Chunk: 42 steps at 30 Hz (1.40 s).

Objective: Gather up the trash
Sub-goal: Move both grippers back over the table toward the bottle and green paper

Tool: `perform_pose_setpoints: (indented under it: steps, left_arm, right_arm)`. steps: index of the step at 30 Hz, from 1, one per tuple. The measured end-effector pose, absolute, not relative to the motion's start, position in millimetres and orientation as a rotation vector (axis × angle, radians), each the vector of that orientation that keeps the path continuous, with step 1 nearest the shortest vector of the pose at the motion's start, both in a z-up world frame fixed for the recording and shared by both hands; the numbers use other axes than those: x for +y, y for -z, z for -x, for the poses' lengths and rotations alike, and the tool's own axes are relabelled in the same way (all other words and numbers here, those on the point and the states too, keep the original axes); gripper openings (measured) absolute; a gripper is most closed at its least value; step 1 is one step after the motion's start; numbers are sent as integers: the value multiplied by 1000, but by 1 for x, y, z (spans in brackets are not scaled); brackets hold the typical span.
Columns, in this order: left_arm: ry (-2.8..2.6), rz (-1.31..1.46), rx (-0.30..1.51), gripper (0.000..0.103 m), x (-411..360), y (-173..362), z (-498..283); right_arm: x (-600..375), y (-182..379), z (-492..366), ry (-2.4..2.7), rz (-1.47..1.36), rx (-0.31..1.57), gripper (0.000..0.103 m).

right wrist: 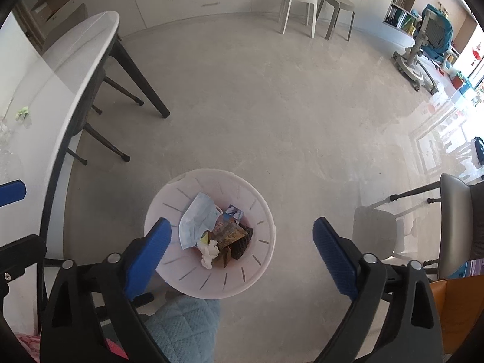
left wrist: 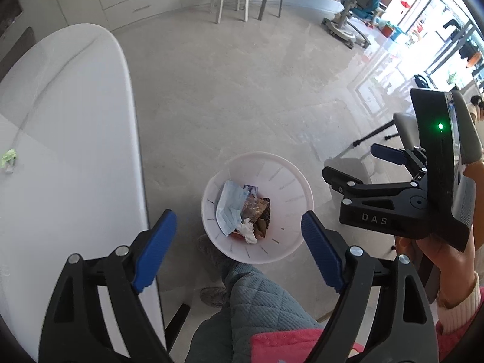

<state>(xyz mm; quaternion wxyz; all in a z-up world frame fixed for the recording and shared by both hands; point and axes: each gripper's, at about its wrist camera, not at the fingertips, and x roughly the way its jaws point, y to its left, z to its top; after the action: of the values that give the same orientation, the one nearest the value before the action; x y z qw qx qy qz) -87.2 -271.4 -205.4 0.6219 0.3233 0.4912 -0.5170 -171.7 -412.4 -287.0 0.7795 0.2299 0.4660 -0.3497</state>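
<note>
A white slotted waste bin (left wrist: 290,181) stands on the floor below both grippers; it also shows in the right wrist view (right wrist: 260,211). It holds a blue face mask (left wrist: 230,208), a crumpled white tissue (left wrist: 246,230) and brown wrappers (left wrist: 260,211). My left gripper (left wrist: 239,242) is open and empty above the bin. My right gripper (right wrist: 242,251) is open and empty above the bin; it shows at the right of the left wrist view (left wrist: 354,163). A small green scrap (left wrist: 9,157) lies on the white table (left wrist: 75,121), to the left.
The table's dark legs (right wrist: 136,75) and a chair under it stand at the left. A grey chair (right wrist: 453,220) is at the right. Two stools (right wrist: 314,9) and drawers stand by the far wall. The person's quilted leg (left wrist: 260,302) is just below the bin.
</note>
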Motion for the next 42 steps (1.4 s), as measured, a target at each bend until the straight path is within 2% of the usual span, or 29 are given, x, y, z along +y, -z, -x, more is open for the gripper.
perform_pose_setpoints:
  steps: [3, 7, 14, 19, 29, 42]
  left_arm:
    - [1105, -656, 1091, 91, -252, 186, 60]
    - [962, -566, 1051, 95, -214, 165, 11]
    - [695, -433, 1035, 95, -128, 148, -70]
    - [533, -357, 1035, 95, -67, 143, -119]
    - [396, -394, 1033, 95, 1, 139, -209]
    - [749, -687, 1134, 95, -4, 200, -342]
  right_arm:
    - [-400, 266, 151, 707, -456, 973, 100]
    - [-382, 239, 110, 613, -381, 945, 100]
    - [-340, 201, 11, 397, -214, 921, 100]
    - [-303, 195, -62, 237, -121, 934, 100]
    - [-244, 202, -181, 34, -42, 974, 100]
    - [-245, 236, -264, 120, -136, 1035, 100]
